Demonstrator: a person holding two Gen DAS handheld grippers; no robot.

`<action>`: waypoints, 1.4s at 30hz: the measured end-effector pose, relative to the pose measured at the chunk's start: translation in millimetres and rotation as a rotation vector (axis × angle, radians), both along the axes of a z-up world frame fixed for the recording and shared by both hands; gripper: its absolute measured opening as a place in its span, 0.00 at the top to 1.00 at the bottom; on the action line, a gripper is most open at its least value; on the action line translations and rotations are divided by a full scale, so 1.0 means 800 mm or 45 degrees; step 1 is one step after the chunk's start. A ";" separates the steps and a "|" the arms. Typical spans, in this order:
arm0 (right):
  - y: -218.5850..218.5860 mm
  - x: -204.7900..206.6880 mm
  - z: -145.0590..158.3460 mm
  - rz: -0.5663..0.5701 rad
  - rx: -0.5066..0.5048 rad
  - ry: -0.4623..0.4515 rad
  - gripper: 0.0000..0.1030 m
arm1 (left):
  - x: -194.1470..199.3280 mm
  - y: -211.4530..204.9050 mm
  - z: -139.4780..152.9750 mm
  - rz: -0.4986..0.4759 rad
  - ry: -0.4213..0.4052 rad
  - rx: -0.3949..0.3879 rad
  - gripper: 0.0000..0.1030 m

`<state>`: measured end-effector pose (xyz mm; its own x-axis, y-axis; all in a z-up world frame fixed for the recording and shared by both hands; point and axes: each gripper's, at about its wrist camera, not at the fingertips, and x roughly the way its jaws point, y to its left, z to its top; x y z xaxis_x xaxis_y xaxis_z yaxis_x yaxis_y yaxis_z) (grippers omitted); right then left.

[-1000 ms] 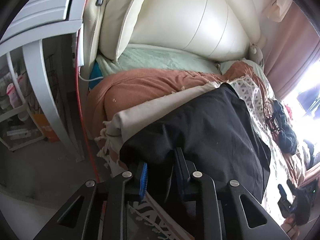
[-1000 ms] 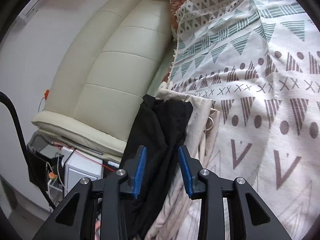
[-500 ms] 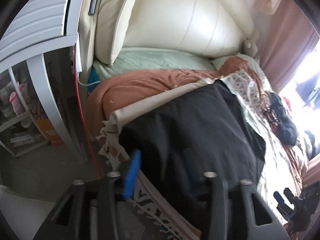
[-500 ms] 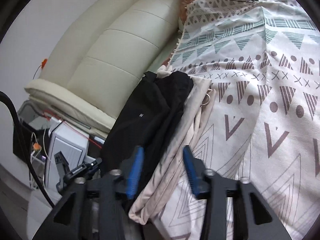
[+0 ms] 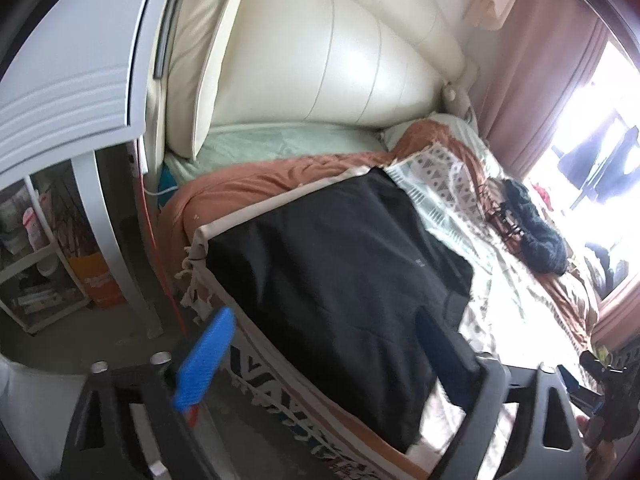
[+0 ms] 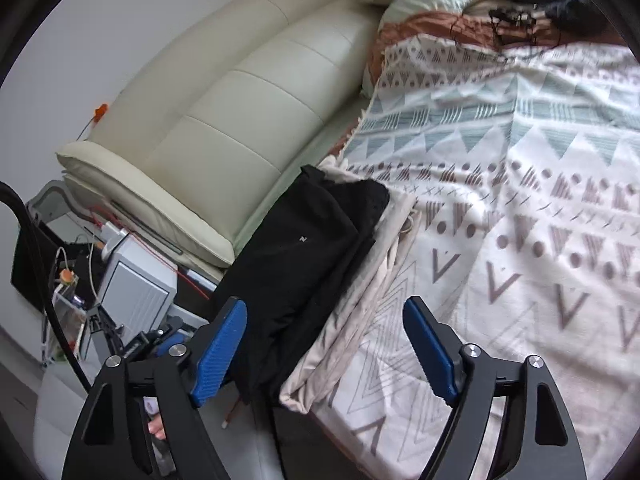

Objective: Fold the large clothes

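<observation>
A folded black garment (image 5: 336, 264) lies flat on a folded beige cloth (image 5: 280, 204) at the near corner of the bed. In the right wrist view the same black garment (image 6: 308, 248) rests on the beige cloth (image 6: 360, 312) by the bed's edge. My left gripper (image 5: 324, 344) hovers above the garment's near edge, its jaws opening wide, nothing pressed between the blue pads. My right gripper (image 6: 324, 344) is lifted off the pile too, jaws opening, the cloth below and apart from the pads.
A patterned blanket (image 6: 520, 200) covers the bed, with a cream padded headboard (image 5: 320, 60) behind. A dark bundle (image 5: 536, 236) lies farther along the bed. A white shelf unit (image 5: 100, 200) and orange bin (image 5: 100, 280) stand on the floor at left. Pink curtains (image 5: 540, 80) hang by a bright window.
Both grippers let go of the black garment, opened wide and rose back from it. The garment now lies flat on the beige cloth.
</observation>
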<state>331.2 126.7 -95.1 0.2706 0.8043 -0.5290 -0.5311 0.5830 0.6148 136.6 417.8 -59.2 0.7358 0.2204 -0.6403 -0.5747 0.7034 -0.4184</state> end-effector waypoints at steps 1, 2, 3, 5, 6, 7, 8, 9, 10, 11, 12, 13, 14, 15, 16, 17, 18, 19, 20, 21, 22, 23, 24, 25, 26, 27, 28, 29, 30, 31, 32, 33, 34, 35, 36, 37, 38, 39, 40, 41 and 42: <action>-0.007 -0.006 0.007 -0.014 -0.013 -0.014 0.18 | -0.003 -0.006 0.006 -0.006 -0.011 0.012 0.04; -0.011 -0.009 0.010 -0.022 -0.020 -0.020 0.13 | -0.006 -0.012 0.010 -0.014 -0.019 0.023 0.03; -0.020 -0.016 0.016 -0.044 -0.033 -0.030 0.09 | -0.008 -0.021 0.016 -0.029 -0.023 0.038 0.02; -0.033 -0.025 0.025 -0.073 -0.035 -0.043 0.00 | -0.012 -0.037 0.025 -0.057 -0.032 0.073 0.01; -0.041 -0.031 0.030 -0.085 -0.038 -0.055 0.00 | -0.014 -0.046 0.031 -0.063 -0.028 0.103 0.01; -0.046 -0.035 0.034 -0.095 -0.050 -0.067 0.00 | -0.016 -0.052 0.035 -0.064 -0.023 0.125 0.01; -0.054 -0.042 0.040 -0.112 -0.077 -0.088 0.00 | -0.020 -0.062 0.043 -0.070 -0.025 0.154 0.01; -0.059 -0.046 0.043 -0.123 -0.094 -0.097 0.00 | -0.023 -0.069 0.048 -0.080 -0.033 0.165 0.01; -0.065 -0.052 0.048 -0.136 -0.110 -0.104 0.00 | -0.025 -0.073 0.052 -0.087 -0.039 0.171 0.01; -0.069 -0.056 0.050 -0.141 -0.115 -0.106 0.00 | -0.029 -0.082 0.060 -0.096 -0.048 0.185 0.01; -0.077 -0.062 0.055 -0.152 -0.123 -0.112 0.00 | -0.033 -0.088 0.065 -0.102 -0.054 0.198 0.01; -0.082 -0.067 0.059 -0.166 -0.138 -0.120 0.00 | -0.036 -0.092 0.069 -0.108 -0.061 0.207 0.01; -0.086 -0.071 0.062 -0.179 -0.150 -0.128 0.00 | -0.040 -0.100 0.076 -0.118 -0.070 0.218 0.01; -0.093 -0.078 0.067 -0.195 -0.164 -0.146 0.00 | -0.043 -0.105 0.081 -0.125 -0.075 0.226 0.01; -0.097 -0.082 0.071 -0.204 -0.171 -0.159 0.00 | -0.047 -0.115 0.088 -0.138 -0.082 0.242 0.01; -0.105 -0.090 0.076 -0.214 -0.180 -0.174 0.00 | -0.050 -0.121 0.092 -0.146 -0.086 0.255 0.01; -0.110 -0.095 0.079 -0.216 -0.183 -0.183 0.00 | -0.054 -0.131 0.098 -0.156 -0.088 0.277 0.01; -0.117 -0.101 0.083 -0.219 -0.184 -0.195 0.00 | -0.057 -0.139 0.103 -0.163 -0.088 0.295 0.01; -0.122 -0.106 0.086 -0.222 -0.185 -0.206 0.00 | -0.061 -0.147 0.107 -0.167 -0.089 0.310 0.01; -0.128 -0.111 0.089 -0.227 -0.185 -0.215 0.00 | -0.064 -0.156 0.112 -0.177 -0.092 0.325 0.01; -0.135 -0.117 0.092 -0.234 -0.184 -0.226 0.00 | -0.068 -0.166 0.116 -0.192 -0.093 0.342 0.01; -0.143 -0.124 0.096 -0.248 -0.186 -0.237 0.00 | -0.071 -0.173 0.119 -0.201 -0.093 0.354 0.01; -0.149 -0.129 0.099 -0.260 -0.188 -0.243 0.00 | -0.075 -0.184 0.123 -0.215 -0.095 0.369 0.01; -0.157 -0.135 0.102 -0.268 -0.189 -0.249 0.00 | -0.079 -0.193 0.127 -0.227 -0.098 0.379 0.01; -0.161 -0.139 0.104 -0.271 -0.190 -0.252 0.00 | -0.083 -0.201 0.129 -0.236 -0.102 0.385 0.01; -0.168 -0.146 0.109 -0.275 -0.188 -0.261 0.00 | -0.088 -0.211 0.133 -0.247 -0.110 0.392 0.01; -0.175 -0.153 0.114 -0.282 -0.188 -0.273 0.00 | -0.091 -0.218 0.135 -0.252 -0.115 0.396 0.01; -0.179 -0.158 0.117 -0.287 -0.188 -0.283 0.00 | -0.097 -0.230 0.139 -0.262 -0.124 0.407 0.01; -0.187 -0.167 0.122 -0.295 -0.187 -0.299 0.00 | -0.101 -0.239 0.141 -0.268 -0.125 0.419 0.01; -0.194 -0.175 0.127 -0.301 -0.186 -0.316 0.00 | -0.103 -0.245 0.142 -0.273 -0.120 0.435 0.01; -0.201 -0.182 0.130 -0.305 -0.188 -0.329 0.00 | -0.106 -0.253 0.142 -0.276 -0.109 0.449 0.01; -0.208 -0.189 0.134 -0.309 -0.192 -0.342 0.00 | -0.109 -0.263 0.143 -0.285 -0.098 0.464 0.01; -0.216 -0.198 0.138 -0.316 -0.196 -0.358 0.00 | -0.113 -0.273 0.144 -0.297 -0.099 0.474 0.01; -0.222 -0.205 0.141 -0.323 -0.201 -0.374 0.00 | -0.117 -0.282 0.145 -0.307 -0.103 0.488 0.01; -0.228 -0.211 0.144 -0.330 -0.205 -0.389 0.00 | -0.121 -0.290 0.146 -0.315 -0.107 0.504 0.01; -0.237 -0.219 0.147 -0.338 -0.211 -0.410 0.00 | -0.126 -0.299 0.147 -0.322 -0.112 0.520 0.01; -0.242 -0.223 0.149 -0.342 -0.215 -0.422 0.00 | -0.130 -0.305 0.149 -0.328 -0.118 0.528 0.01; -0.251 -0.232 0.152 -0.350 -0.224 -0.441 0.00 | -0.136 -0.313 0.150 -0.338 -0.132 0.531 0.01; -0.259 -0.240 0.154 -0.359 -0.233 -0.460 0.00 | -0.140 -0.319 0.151 -0.348 -0.144 0.532 0.01; -0.266 -0.247 0.156 -0.366 -0.240 -0.474 0.00 | -0.143 -0.323 0.152 -0.356 -0.153 0.532 0.01; -0.273 -0.253 0.157 -0.372 -0.245 -0.484 0.00 | -0.147 -0.331 0.153 -0.368 -0.162 0.533 0.01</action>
